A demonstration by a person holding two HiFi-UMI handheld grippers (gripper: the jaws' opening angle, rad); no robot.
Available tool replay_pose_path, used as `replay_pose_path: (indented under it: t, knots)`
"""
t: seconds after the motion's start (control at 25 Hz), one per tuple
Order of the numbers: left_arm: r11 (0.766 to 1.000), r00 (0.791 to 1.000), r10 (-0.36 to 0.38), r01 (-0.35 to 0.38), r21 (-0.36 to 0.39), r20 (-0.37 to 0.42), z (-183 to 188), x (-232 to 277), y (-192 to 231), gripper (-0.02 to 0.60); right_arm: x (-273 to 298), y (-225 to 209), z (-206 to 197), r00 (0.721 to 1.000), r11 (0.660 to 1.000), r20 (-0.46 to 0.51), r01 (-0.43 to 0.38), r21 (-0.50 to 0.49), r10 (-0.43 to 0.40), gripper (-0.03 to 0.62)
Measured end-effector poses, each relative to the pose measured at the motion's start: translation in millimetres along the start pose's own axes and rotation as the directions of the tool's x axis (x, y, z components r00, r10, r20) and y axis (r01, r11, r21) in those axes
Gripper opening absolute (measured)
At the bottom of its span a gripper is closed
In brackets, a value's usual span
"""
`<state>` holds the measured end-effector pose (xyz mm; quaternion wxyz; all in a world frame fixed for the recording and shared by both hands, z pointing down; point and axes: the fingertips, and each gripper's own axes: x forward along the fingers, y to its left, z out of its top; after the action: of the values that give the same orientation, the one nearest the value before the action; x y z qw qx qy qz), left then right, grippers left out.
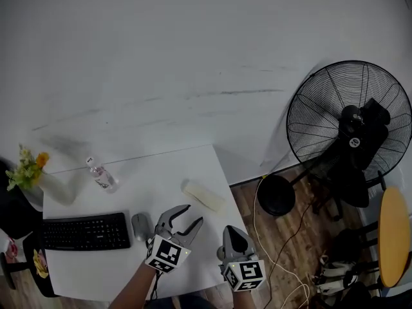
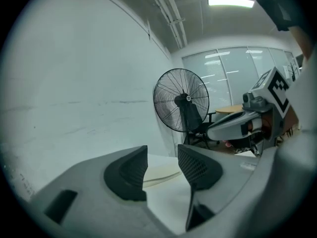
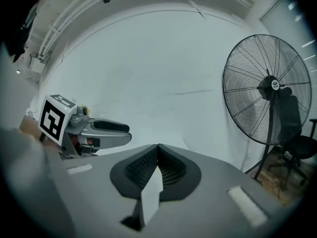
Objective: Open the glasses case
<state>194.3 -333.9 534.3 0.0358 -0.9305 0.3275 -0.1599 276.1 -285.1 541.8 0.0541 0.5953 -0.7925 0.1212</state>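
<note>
A cream glasses case (image 1: 205,196) lies closed near the right edge of the white table (image 1: 161,172). My left gripper (image 1: 188,216) hovers open just short of the case, its jaws pointing at it. In the left gripper view the case (image 2: 161,173) shows through the gap between the two dark pads (image 2: 128,174). My right gripper (image 1: 235,235) is shut with nothing in it, at the table's right front edge, below the case. In the right gripper view its pads (image 3: 171,168) meet tip to tip.
A black keyboard (image 1: 86,231) and a grey mouse (image 1: 141,226) lie left of the grippers. A small water bottle (image 1: 102,174) and a vase of flowers (image 1: 32,172) stand at the back left. A large black fan (image 1: 348,127) and cables stand on the wooden floor to the right.
</note>
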Motion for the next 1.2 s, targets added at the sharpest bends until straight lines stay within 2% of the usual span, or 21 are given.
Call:
replay_pose_path:
  t: [0.12, 0.24, 0.4, 0.48, 0.52, 0.64, 0.76, 0.84, 0.92, 1.08, 1.2]
  knots:
    - [0.997, 0.998, -0.005, 0.009, 0.081, -0.057, -9, 23, 3, 0.196, 10, -10, -2, 1.0, 1.0, -0.013, -0.016, -0.003, 0.016, 0.009]
    - [0.986, 0.992, -0.035, 0.054, 0.156, -0.124, -20, 44, 1, 0.196, 18, -17, -6, 0.999, 0.999, -0.031, -0.032, -0.006, 0.032, 0.011]
    - [0.954, 0.978, -0.064, 0.119, 0.274, -0.201, -35, 65, -2, 0.196, 27, -24, -15, 0.997, 0.999, -0.064, -0.049, -0.009, 0.048, 0.009]
    - [0.911, 0.964, -0.065, 0.163, 0.379, -0.257, -46, 73, -6, 0.196, 30, -28, -18, 0.996, 0.999, -0.076, -0.05, -0.007, 0.049, 0.009]
    - [0.878, 0.956, -0.059, 0.187, 0.441, -0.287, -51, 78, -7, 0.196, 31, -30, -20, 0.996, 0.999, -0.079, -0.048, -0.005, 0.048, 0.009]
    - [0.759, 0.933, -0.035, 0.258, 0.598, -0.359, -66, 90, -13, 0.193, 33, -35, -25, 0.995, 0.999, -0.089, -0.046, -0.001, 0.046, 0.009]
    - [0.65, 0.907, -0.031, 0.337, 0.681, -0.419, -80, 100, -21, 0.193, 32, -38, -29, 0.994, 0.999, -0.101, -0.047, 0.004, 0.047, 0.009]
    - [0.592, 0.892, -0.027, 0.378, 0.711, -0.452, -90, 106, -25, 0.192, 32, -39, -31, 0.993, 0.999, -0.108, -0.049, 0.006, 0.049, 0.01]
    - [0.557, 0.885, -0.02, 0.397, 0.73, -0.466, -97, 111, -28, 0.187, 32, -40, -32, 0.992, 0.999, -0.113, -0.05, 0.009, 0.05, 0.01]
    - [0.512, 0.878, -0.015, 0.419, 0.75, -0.479, -103, 120, -31, 0.173, 34, -42, -34, 0.991, 0.998, -0.119, -0.054, 0.013, 0.055, 0.009]
    - [0.496, 0.871, -0.01, 0.431, 0.754, -0.491, -110, 125, -30, 0.169, 37, -42, -35, 0.991, 0.998, -0.123, -0.06, 0.009, 0.06, 0.009]
